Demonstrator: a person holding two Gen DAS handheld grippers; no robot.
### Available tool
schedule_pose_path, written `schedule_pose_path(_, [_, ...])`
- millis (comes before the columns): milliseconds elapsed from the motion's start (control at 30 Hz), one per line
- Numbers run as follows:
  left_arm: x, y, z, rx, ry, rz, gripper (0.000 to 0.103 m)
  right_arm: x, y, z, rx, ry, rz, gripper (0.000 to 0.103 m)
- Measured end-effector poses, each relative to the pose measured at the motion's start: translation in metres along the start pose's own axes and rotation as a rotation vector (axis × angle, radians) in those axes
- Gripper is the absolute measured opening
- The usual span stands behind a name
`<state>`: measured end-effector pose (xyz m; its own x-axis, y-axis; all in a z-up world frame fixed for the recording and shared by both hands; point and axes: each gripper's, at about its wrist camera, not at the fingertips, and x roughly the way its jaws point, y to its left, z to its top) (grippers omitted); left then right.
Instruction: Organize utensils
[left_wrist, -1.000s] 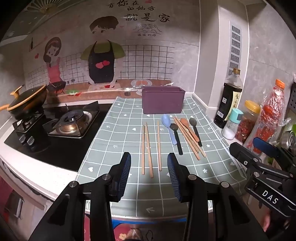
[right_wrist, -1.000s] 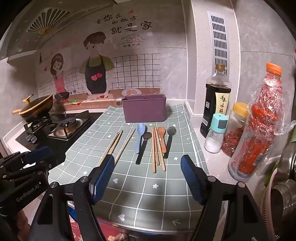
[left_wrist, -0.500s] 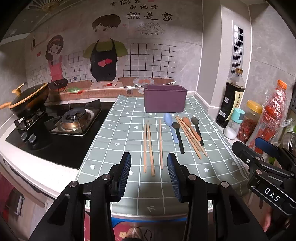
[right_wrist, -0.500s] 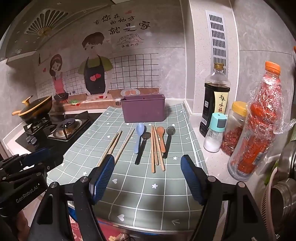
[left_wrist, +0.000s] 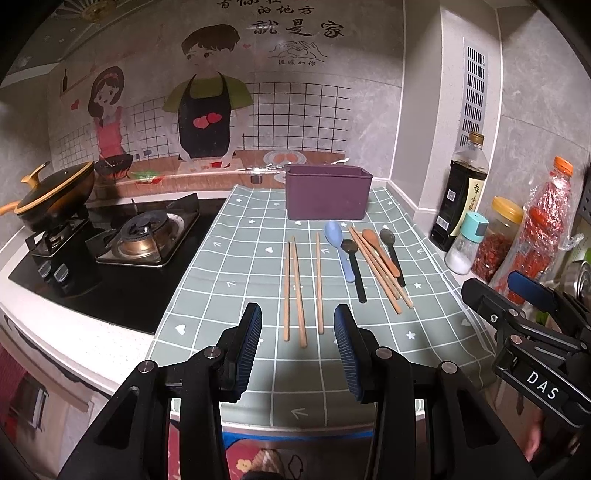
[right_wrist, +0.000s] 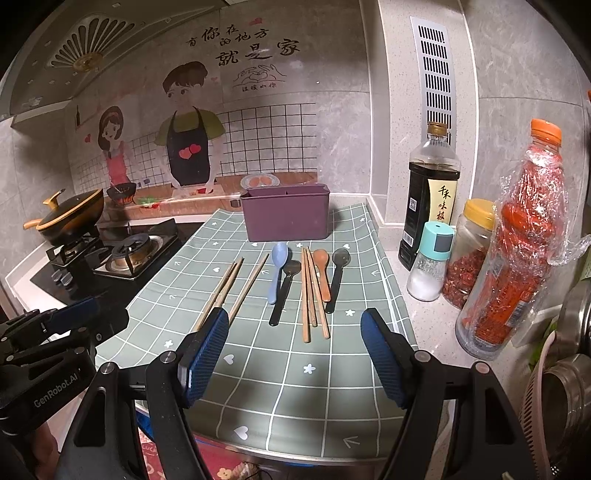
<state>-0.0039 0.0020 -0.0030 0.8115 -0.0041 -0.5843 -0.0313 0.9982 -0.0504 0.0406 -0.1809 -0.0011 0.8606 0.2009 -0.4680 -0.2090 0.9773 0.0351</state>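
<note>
**Utensils on the mat, both grippers empty**

The left gripper (left_wrist: 297, 339) is held above the near edge of the green checked mat (left_wrist: 236, 273). Its jaws stand wide apart with nothing between them. The right gripper (right_wrist: 293, 347) is held above the same edge, further to the right; its jaws also stand wide apart and hold nothing.

Utensil layout on the mat, left to right in the left wrist view:

- Three loose wooden chopsticks (left_wrist: 295, 291) lie roughly parallel, directly ahead of the left gripper — two close together, one slightly apart on the right.
- A light blue spoon (left_wrist: 338, 247) and a black spoon (left_wrist: 354, 269) lie side by side, bowls toward the wall.
- A bundle of wooden chopsticks (left_wrist: 376, 266) lies at a slant, touching or overlapping a brown spoon (left_wrist: 380, 251).
- A dark grey spoon (left_wrist: 392, 254) lies at the right end of the row.

A purple holder (left_wrist: 327, 195) stands upright at the far end of the mat, just behind the spoon bowls. In the right wrist view a divider is visible inside it; whether anything is inside cannot be told.

Surroundings: a gas stove (left_wrist: 144, 240) sits left of the mat, with a lidded black pan (left_wrist: 55, 195) on the far burner. To the right, along the wall, stand a dark sauce bottle (right_wrist: 430, 199), a salt shaker with a teal cap (right_wrist: 430, 262), a yellow-lidded jar (right_wrist: 469, 254) and an orange-capped bottle (right_wrist: 517, 236) wrapped in plastic film.
</note>
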Motion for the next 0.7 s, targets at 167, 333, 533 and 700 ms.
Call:
schedule_pose_path(167, [0.0003,-0.0002,0.0001,-0.001,0.004,0.000,0.042,0.0014,-0.0013,-0.0001,0.000,0.000,-0.001,0.072])
schedule_pose_path(333, [-0.0002,-0.0004,-0.0010,-0.001,0.004,-0.002,0.042,0.0020,-0.0021,-0.0008,0.003,0.002,0.001,0.072])
schedule_pose_path(533, [-0.0007,-0.0002,-0.0029,-0.004,0.007,-0.003,0.042,0.0015,-0.0019,-0.0009,0.000,0.002,-0.001,0.072])
schedule_pose_path(700, [-0.0030,0.0008,-0.0065,-0.008,0.006,0.001,0.042,0.0006,0.0001,-0.0023,0.001,0.002,0.001,0.072])
